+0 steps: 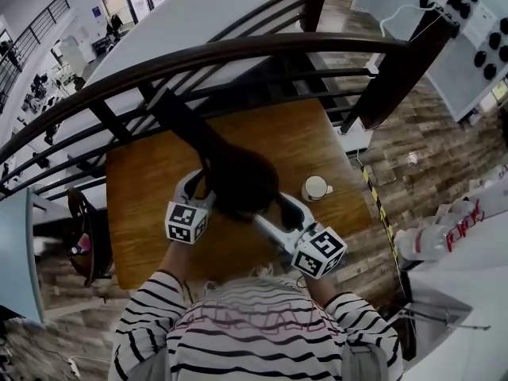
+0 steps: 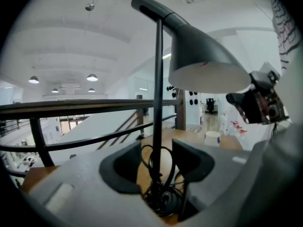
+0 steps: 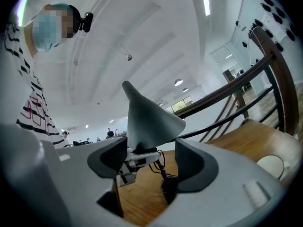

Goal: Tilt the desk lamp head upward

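A black desk lamp stands on the wooden table (image 1: 135,213). Its cone-shaped head (image 1: 238,182) hangs over the middle of the table, between my two grippers. My left gripper (image 1: 200,187) is at the head's left side. In the left gripper view its open jaws (image 2: 158,162) straddle the thin upright stem (image 2: 157,103) without pressing it, and the lamp head (image 2: 203,56) points down to the right. My right gripper (image 1: 279,205) is open at the head's right side. In the right gripper view the lamp head (image 3: 147,117) sits just above and beyond the open jaws (image 3: 150,160).
A white cup (image 1: 316,187) stands on the table to the right of the lamp. A coiled black cable (image 2: 163,197) lies at the lamp's foot. A dark wooden railing (image 1: 238,54) runs along the table's far edge. A chair (image 1: 83,236) stands at the left.
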### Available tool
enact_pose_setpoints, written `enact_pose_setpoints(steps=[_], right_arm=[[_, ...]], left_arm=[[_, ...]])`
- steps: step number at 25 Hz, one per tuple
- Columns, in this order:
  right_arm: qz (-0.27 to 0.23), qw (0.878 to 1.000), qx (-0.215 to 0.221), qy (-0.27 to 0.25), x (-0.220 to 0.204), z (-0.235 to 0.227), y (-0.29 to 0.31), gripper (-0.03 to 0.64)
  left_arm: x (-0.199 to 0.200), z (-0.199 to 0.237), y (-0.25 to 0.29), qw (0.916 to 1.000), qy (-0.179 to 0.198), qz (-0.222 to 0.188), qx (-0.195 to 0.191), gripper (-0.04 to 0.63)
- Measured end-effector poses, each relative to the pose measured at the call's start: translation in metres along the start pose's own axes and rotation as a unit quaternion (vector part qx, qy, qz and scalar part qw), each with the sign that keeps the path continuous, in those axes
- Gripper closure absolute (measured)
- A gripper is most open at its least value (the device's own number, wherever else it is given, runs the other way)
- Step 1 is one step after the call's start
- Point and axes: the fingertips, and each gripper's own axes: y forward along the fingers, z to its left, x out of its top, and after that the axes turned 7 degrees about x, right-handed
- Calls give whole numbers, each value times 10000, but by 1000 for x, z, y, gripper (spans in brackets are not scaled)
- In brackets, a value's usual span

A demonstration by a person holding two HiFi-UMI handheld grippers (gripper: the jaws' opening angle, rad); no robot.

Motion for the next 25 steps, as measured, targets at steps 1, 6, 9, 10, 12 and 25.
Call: enact_pose_setpoints(steps=[1,6,9,10,12,25], right_arm=[[4,10000,32,24,-1,0,1,314],[39,9996,269,110,-6,2,4,313],[24,9992,377,109,-4,6,5,313],[16,9992,380,113,-3,6,5,313],[-2,9992,377,142,-2,7,5,314],[-179,9980,474,374,3,11,5,313]], left_arm=[[-1,1,2,10000,16,5,-7,402],[-4,3,8,9999,59,33,-146,440],[-2,0,11,9996,137,70,-257,456],[-2,-1,11,9995,151,73,-284,462],[-2,-2,12,9994,157,64,-314,476],[-13,-2,9,9988,-46,174,-451,525]])
